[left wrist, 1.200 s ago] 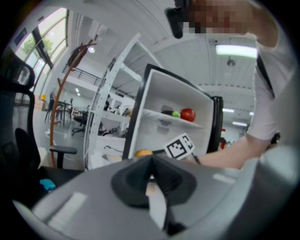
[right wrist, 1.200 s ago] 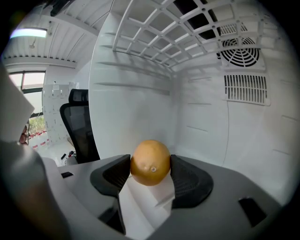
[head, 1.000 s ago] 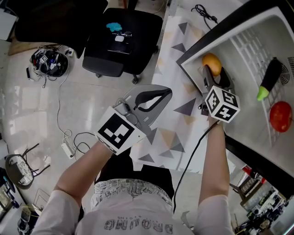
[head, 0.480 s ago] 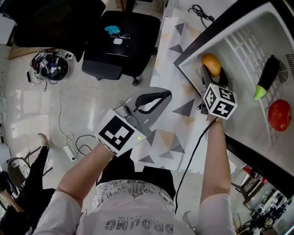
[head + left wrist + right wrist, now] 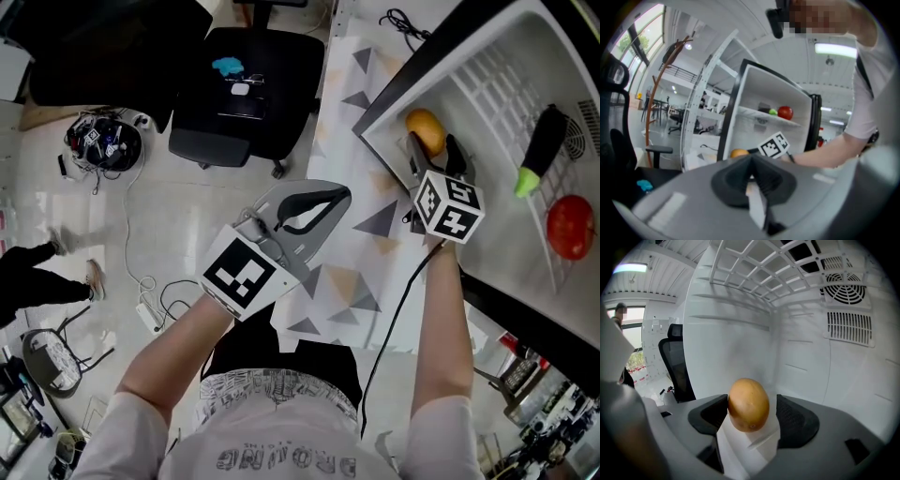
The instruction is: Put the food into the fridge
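Inside the fridge (image 5: 722,343), low near its front edge, the right gripper (image 5: 434,150) has just been opening its jaws, with the potato (image 5: 748,404) between them. The left gripper (image 5: 751,174) is closed and empty above a patterned mat (image 5: 361,272). A passer-by's legs (image 5: 37,277) have newly appeared on the glossy floor (image 5: 187,206).

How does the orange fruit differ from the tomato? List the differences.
The orange fruit is yellow-orange; the tomato is red. The fruit sits below the wire shelf; the tomato lies on it. The fruit stands between the right gripper's jaws, which have just been opening; the tomato is untouched. Both are round, inside the fridge.
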A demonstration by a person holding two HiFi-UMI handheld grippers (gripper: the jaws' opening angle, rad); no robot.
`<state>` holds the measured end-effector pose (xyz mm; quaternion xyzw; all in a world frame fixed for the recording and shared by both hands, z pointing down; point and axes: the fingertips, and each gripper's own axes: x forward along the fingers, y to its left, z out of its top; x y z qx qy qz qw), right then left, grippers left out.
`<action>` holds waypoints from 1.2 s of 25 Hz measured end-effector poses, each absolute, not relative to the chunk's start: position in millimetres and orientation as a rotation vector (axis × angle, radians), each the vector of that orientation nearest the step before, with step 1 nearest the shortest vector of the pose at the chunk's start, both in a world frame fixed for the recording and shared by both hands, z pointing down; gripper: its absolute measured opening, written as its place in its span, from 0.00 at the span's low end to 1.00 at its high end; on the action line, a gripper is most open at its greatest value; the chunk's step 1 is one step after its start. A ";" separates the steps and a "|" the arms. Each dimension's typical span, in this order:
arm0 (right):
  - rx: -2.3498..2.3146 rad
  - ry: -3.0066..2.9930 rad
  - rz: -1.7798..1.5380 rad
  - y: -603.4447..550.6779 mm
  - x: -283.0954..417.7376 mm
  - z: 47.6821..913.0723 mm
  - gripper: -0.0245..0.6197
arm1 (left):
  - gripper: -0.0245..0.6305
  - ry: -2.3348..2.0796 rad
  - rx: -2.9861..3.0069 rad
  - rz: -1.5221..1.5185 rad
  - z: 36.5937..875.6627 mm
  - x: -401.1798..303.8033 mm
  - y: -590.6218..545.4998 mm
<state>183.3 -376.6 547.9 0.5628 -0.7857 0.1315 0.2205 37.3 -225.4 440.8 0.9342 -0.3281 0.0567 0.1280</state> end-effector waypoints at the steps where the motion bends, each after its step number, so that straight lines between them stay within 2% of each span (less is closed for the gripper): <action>1: 1.554 -2.176 0.363 -376.0 182.7 546.6 0.48 | 0.05 -0.951 2.720 0.167 440.4 37.4 -224.8; 14: 1.558 -2.205 0.340 -361.8 173.0 528.6 0.49 | 0.05 -0.922 2.744 0.177 429.9 37.9 -219.8; 30: 1.593 -2.306 0.278 -308.8 166.0 449.4 0.48 | 0.05 -0.865 2.827 0.162 388.6 48.9 -211.1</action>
